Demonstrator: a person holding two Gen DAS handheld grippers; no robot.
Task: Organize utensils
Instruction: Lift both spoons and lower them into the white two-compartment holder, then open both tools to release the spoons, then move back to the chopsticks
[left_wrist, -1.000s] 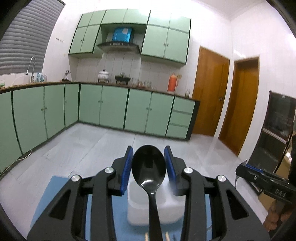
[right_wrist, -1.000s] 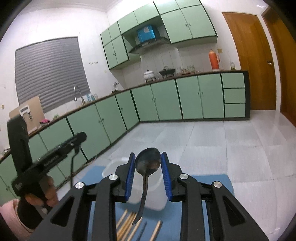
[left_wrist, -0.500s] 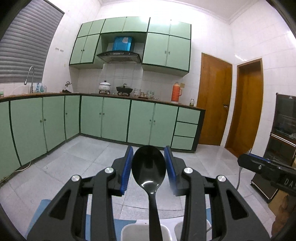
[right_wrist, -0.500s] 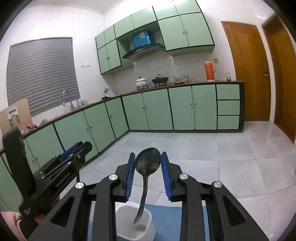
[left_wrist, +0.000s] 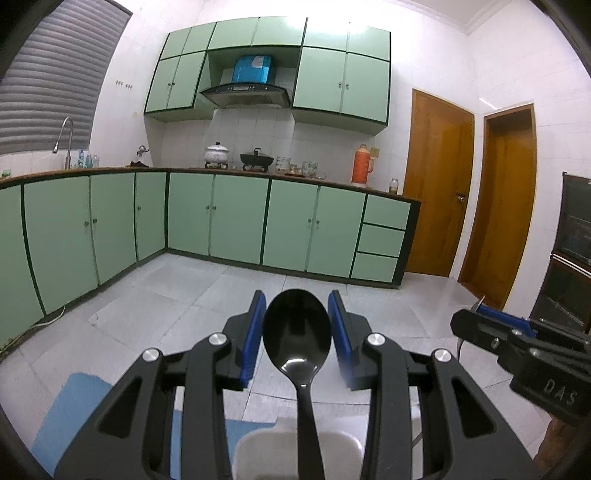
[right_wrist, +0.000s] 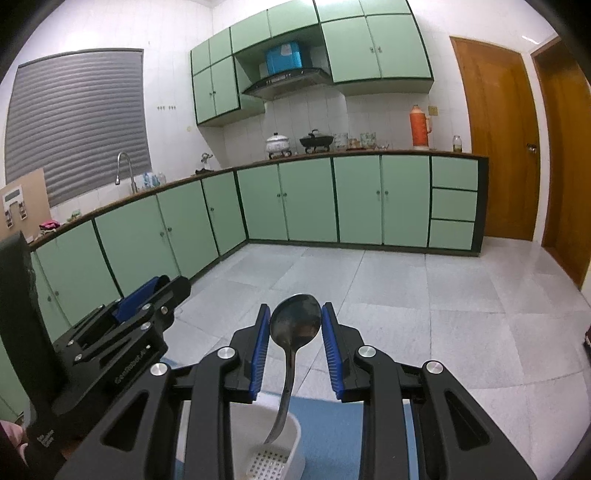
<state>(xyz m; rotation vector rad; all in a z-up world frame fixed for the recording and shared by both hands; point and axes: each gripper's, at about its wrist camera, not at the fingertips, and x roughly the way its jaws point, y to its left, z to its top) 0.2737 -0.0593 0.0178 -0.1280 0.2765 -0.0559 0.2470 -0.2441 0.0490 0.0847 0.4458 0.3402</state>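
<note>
Left hand-held gripper (left_wrist: 297, 325) is clenched on a black spoon (left_wrist: 297, 332), bowl up between the blue pads, handle dropping toward the white utensil holder (left_wrist: 295, 450) just below it. Right hand-held gripper (right_wrist: 295, 336) grasps a metal spoon (right_wrist: 293, 328), bowl up too, its handle tip hanging inside the white holder (right_wrist: 269, 446) on the blue mat (right_wrist: 325, 424) beneath.

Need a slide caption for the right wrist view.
Right gripper lowers a metal spoon handle-first into the white utensil holder.
</note>
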